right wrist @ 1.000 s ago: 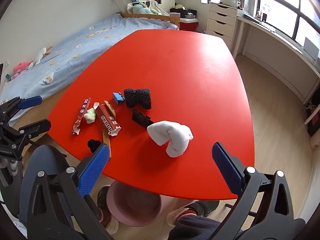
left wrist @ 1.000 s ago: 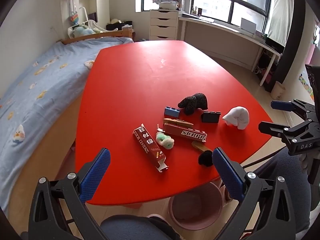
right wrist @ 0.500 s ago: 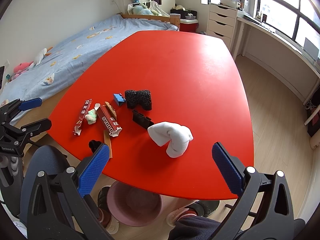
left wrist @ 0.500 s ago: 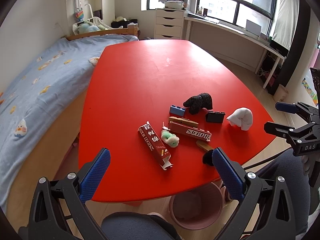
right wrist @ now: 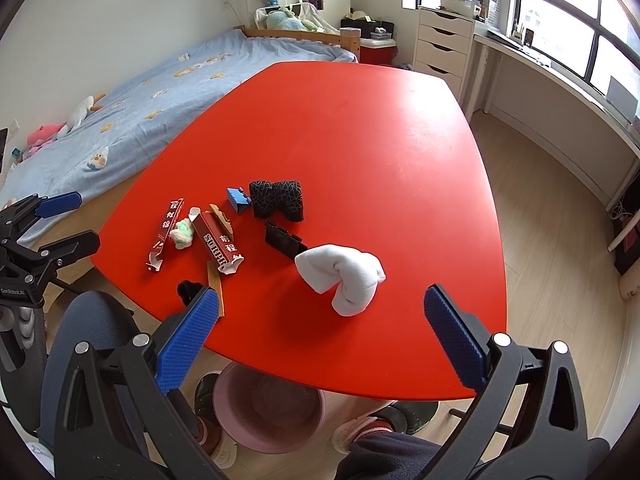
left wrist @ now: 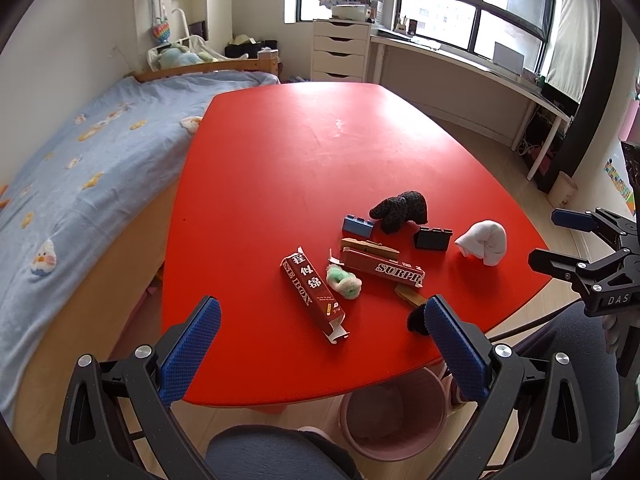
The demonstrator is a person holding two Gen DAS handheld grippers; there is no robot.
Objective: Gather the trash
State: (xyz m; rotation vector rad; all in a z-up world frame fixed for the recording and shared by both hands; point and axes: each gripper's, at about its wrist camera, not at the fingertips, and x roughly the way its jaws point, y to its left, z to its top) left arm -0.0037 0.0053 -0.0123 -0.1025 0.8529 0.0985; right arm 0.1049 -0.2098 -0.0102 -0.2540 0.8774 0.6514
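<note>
A red table (left wrist: 288, 168) holds scattered items near its front edge: two torn red cartons (left wrist: 312, 292) (left wrist: 382, 268), a green-white fluffy wad (left wrist: 343, 281), wooden sticks (left wrist: 370, 245), a small black ball (left wrist: 416, 319), a blue brick (left wrist: 358, 226), a black brick (left wrist: 433, 239), a black sock (left wrist: 400, 210) and a white sock (left wrist: 482, 242). A pink bin (left wrist: 394, 416) stands under the table's front edge. My left gripper (left wrist: 320, 344) is open and empty, hovering before the cartons. My right gripper (right wrist: 320, 336) is open and empty, just short of the white sock (right wrist: 344, 276).
A bed with a blue cover (left wrist: 80, 176) runs along the table's left side. A white drawer unit (left wrist: 340, 50) and a long desk (left wrist: 460, 76) stand at the back under the windows. The person's knees (left wrist: 276, 456) are below the table edge.
The left gripper has risen and tilted slightly, so the table items sit a little lower and nearer in its view. The right gripper has barely moved. Both stay open.
</note>
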